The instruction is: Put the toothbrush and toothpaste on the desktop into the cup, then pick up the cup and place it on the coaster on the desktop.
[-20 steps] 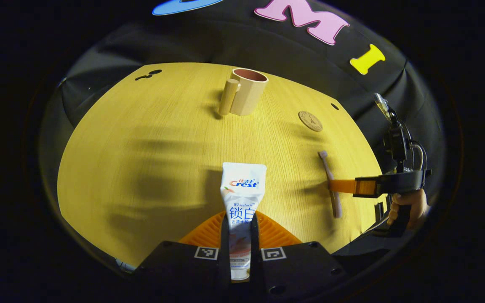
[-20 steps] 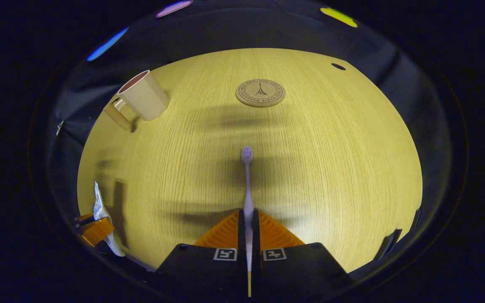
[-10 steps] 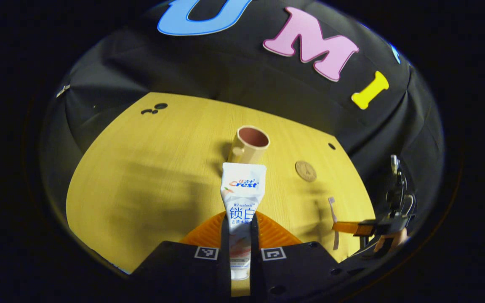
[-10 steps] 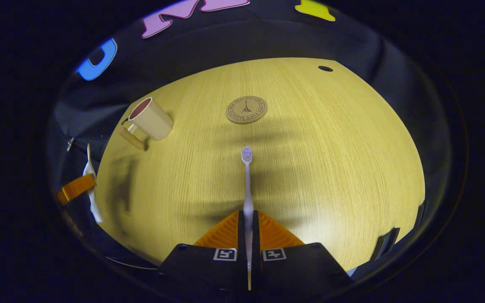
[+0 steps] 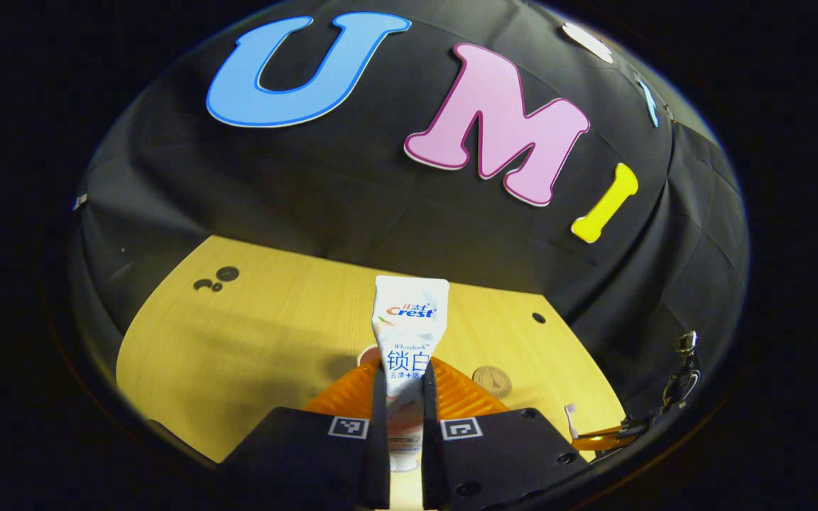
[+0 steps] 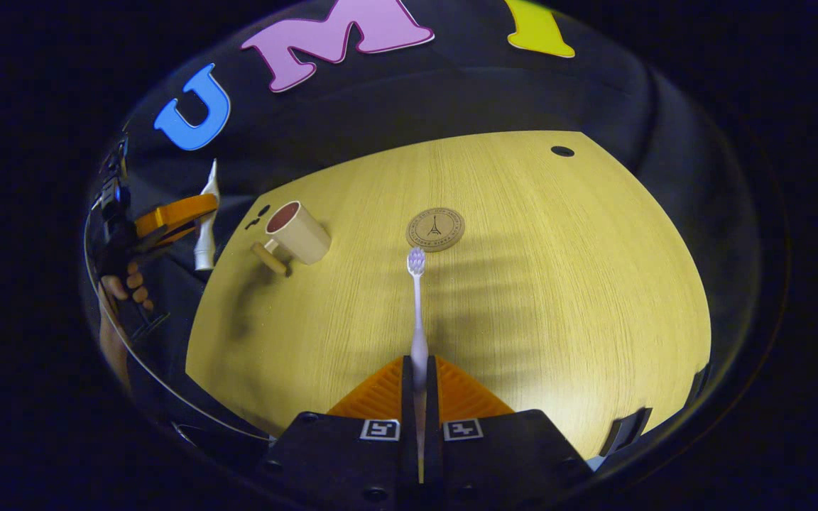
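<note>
both grippers clamped: toothpaste, seemingly toothbrush

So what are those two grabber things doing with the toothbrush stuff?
A person holds both. The left gripper pinches the toothpaste up in the air, and the right gripper pinches the toothbrush. The cup stands empty on the desktop, beside the bare coaster. Nothing has gone in yet.

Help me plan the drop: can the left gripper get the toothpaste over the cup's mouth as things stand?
Probably yes. In the right gripper view the left gripper holds the toothpaste in the air beside the cup, whose open mouth tilts toward it with nothing between. The toothbrush and coaster lie off that path.
</note>
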Available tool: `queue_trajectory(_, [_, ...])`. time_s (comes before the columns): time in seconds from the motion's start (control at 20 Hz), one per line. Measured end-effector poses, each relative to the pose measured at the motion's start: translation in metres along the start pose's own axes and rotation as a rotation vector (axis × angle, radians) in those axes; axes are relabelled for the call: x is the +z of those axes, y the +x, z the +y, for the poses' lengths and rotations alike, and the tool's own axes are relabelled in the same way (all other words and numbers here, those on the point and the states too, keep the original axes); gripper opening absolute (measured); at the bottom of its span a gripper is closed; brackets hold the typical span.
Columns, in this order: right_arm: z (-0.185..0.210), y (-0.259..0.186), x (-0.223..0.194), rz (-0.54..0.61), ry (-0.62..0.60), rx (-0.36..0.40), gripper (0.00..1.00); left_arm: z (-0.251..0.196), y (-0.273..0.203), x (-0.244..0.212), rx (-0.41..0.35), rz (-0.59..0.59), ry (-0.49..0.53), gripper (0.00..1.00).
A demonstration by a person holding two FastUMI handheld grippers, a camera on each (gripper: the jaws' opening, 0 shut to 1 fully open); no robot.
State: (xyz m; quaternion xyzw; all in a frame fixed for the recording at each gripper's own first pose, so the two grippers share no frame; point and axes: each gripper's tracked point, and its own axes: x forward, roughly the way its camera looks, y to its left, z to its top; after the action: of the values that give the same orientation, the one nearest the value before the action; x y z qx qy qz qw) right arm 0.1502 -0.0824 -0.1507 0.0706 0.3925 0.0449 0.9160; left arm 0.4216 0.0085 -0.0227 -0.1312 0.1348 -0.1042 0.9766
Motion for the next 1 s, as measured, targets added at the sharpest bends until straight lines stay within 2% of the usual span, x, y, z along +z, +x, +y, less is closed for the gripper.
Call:
queue_trajectory(0.15, [-0.005, -0.011, 0.008, -0.015, 0.016, 0.02, 0.07, -0.001, 0.031, 0.024, -0.019, -0.095, 0.053, 0.22])
queue_trajectory(0.3, [-0.011, -0.016, 0.013, -0.022, 0.032, 0.03, 0.07, 0.003, 0.056, 0.037, -0.039, -0.168, 0.054, 0.22])
queue_trajectory(0.5, [-0.014, -0.014, 0.02, -0.034, 0.048, 0.048, 0.07, 0.012, 0.092, 0.026, -0.035, -0.152, 0.051, 0.22])
queue_trajectory(0.8, [-0.031, -0.004, 0.019, -0.043, 0.025, 0.024, 0.07, 0.015, 0.107, 0.032, -0.007, -0.302, 0.015, 0.24])
queue_trajectory(1.0, [-0.042, 0.002, 0.014, -0.021, 0.064, 0.015, 0.07, 0.026, 0.119, 0.01, 0.024, -0.274, 0.014, 0.26])
